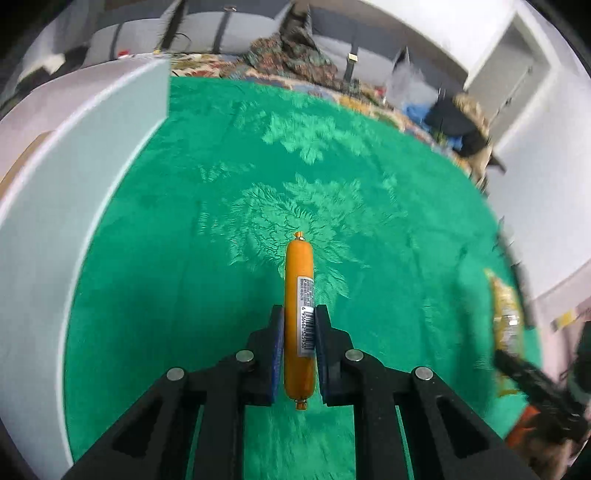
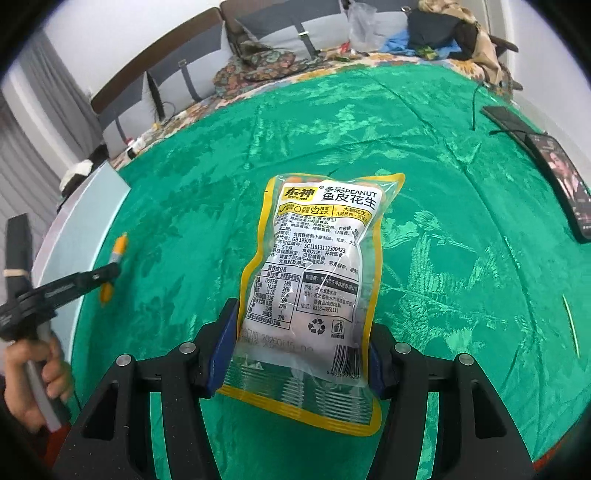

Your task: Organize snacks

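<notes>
My left gripper (image 1: 299, 314) is shut on an orange sausage stick (image 1: 298, 280) with a barcode label, held lengthwise above the green tablecloth (image 1: 369, 206). My right gripper (image 2: 299, 314) is shut on a yellow-edged clear bag of peanuts (image 2: 314, 273), held above the cloth. In the right wrist view the left gripper (image 2: 110, 271) and its sausage (image 2: 118, 251) show at the left, beside a white box (image 2: 74, 229). In the left wrist view the peanut bag (image 1: 508, 314) and right gripper show blurred at the right edge.
A tall white box (image 1: 74, 206) stands along the table's left side. Two dark phones (image 2: 561, 177) and a cable lie at the table's right edge. A sofa with clothes and bags (image 2: 443, 33) sits behind the table.
</notes>
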`<state>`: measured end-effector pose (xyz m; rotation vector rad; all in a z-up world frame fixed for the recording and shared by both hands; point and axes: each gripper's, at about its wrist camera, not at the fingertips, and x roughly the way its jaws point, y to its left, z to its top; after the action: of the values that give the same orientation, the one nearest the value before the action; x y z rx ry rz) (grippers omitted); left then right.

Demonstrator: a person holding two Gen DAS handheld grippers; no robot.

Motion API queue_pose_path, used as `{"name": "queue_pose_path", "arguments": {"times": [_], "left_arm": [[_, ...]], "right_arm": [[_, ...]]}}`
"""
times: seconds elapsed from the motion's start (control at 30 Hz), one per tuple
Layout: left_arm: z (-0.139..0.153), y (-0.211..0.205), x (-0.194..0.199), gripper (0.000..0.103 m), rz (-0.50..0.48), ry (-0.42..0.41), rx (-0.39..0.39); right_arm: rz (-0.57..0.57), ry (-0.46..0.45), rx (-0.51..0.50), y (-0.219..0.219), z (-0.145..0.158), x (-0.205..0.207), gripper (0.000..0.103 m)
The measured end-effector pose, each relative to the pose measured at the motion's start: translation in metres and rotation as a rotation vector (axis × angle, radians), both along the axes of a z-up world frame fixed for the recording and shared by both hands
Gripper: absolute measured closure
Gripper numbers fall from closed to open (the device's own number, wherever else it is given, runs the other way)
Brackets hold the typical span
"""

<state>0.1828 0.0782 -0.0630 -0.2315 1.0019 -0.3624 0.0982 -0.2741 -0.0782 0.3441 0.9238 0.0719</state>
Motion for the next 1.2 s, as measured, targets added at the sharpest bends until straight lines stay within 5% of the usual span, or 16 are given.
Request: {"name": "queue_pose_path", "arguments": {"times": [0.2, 0.43, 0.67, 0.87, 0.9, 1.0, 1.2], "left_arm": [[0.059, 0.05, -0.033, 0.088, 0.077, -0.083, -0.117], [0.133, 0.163, -0.06, 0.088, 0.233, -0.202, -0.139], [0.115, 0.276, -0.061, 0.088, 0.43, -0.14, 0.005], [0.075, 0.298, -0.061, 0.085, 0.471, -0.054, 0.166], [0.07, 0.299, -0.062, 0.075, 0.476, -0.048, 0.192], [0.063, 0.306, -0.073, 0.019, 0.507, -0.051, 0.254], [0.086, 0.285, -0.091, 0.002, 0.56, -0.132, 0.437]], "right_arm": [[0.11, -0.081, -0.045, 0.045, 0.035, -0.002, 0.042], [0.303, -0.212, -0.045, 0.13, 0.096, 0.006, 0.042], [0.575, -0.301, 0.013, 0.263, 0.153, 0.021, 0.042], [0.76, -0.207, 0.063, 0.371, 0.137, 0.04, 0.037], [0.797, -0.16, 0.086, 0.387, 0.125, 0.043, 0.034], [0.861, -0.027, 0.103, 0.416, 0.094, 0.049, 0.025], [0.802, -0.072, 0.083, 0.386, 0.096, 0.042, 0.024]]}}
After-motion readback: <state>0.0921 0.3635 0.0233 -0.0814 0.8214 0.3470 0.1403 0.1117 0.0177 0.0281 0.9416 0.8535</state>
